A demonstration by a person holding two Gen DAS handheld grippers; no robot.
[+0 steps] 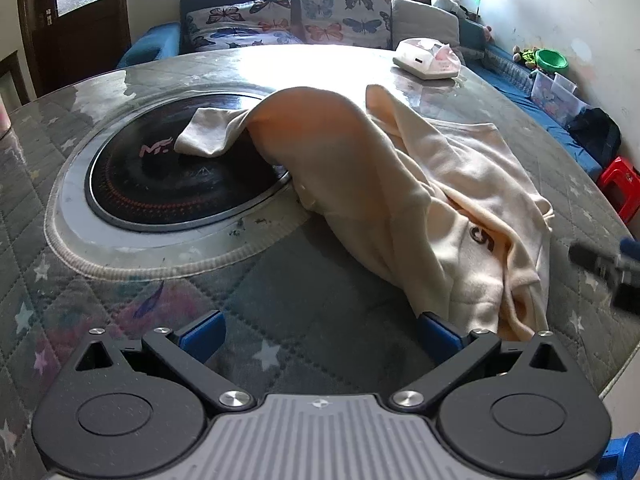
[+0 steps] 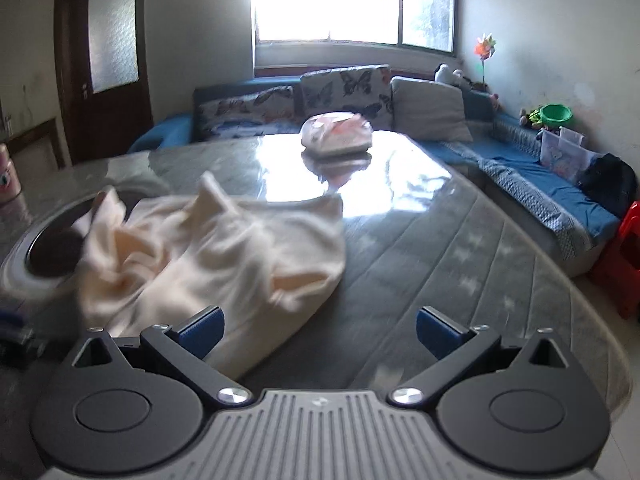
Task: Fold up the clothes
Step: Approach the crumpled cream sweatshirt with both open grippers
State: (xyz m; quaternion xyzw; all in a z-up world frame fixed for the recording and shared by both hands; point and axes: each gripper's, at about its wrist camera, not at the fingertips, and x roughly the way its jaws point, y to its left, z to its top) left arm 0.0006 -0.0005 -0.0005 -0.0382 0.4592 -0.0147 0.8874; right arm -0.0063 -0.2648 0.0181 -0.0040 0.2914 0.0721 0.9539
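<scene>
Both grippers, left (image 1: 319, 338) and right (image 2: 319, 330), wide open, empty; better spread crumpled sweatshirt (image 1: 432, 200) flat first, then fold.

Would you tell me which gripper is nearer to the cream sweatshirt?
Left. The left gripper has its right finger at the sweatshirt hem; the right gripper is beside it.

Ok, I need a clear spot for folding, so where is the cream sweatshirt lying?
The cream sweatshirt lies crumpled on the quilted table, right of centre in the left wrist view, one sleeve draped over the round black cooktop.
</scene>
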